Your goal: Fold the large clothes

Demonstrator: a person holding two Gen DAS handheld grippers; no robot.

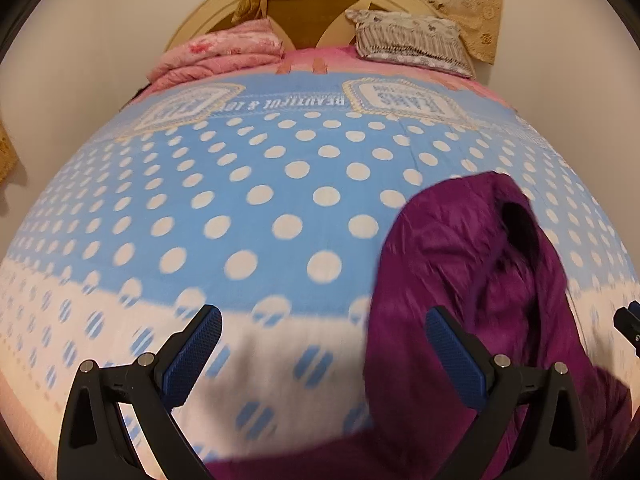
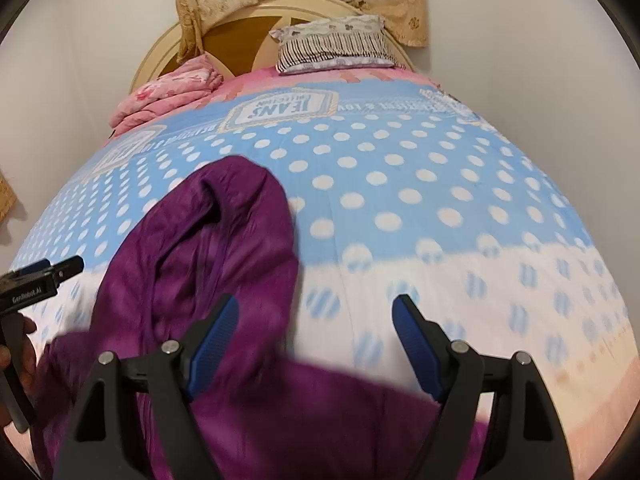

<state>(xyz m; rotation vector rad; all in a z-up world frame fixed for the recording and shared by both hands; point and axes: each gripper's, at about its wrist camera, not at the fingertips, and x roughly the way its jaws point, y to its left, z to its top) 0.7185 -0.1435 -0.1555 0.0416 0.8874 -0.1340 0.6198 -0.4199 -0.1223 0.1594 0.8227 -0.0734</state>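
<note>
garment on bedspread, pillow behind at headboard

Polka-dot bed under purple garment, pink blanket, pillow.

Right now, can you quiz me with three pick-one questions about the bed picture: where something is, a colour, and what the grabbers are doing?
1. Where does the striped pillow lie?
A. by the headboard
B. on the floor
C. on the purple garment

2. What colour are the dots on the blue part of the bedspread?
A. red
B. white
C. black

3. How do the right gripper jaws stand?
A. shut on the pillow
B. shut on the curtain
C. open

Answers: 1 A, it rests at the bed's far end against the headboard. 2 B, pale round spots. 3 C, blue pads apart, nothing pinched above the purple garment.
</note>
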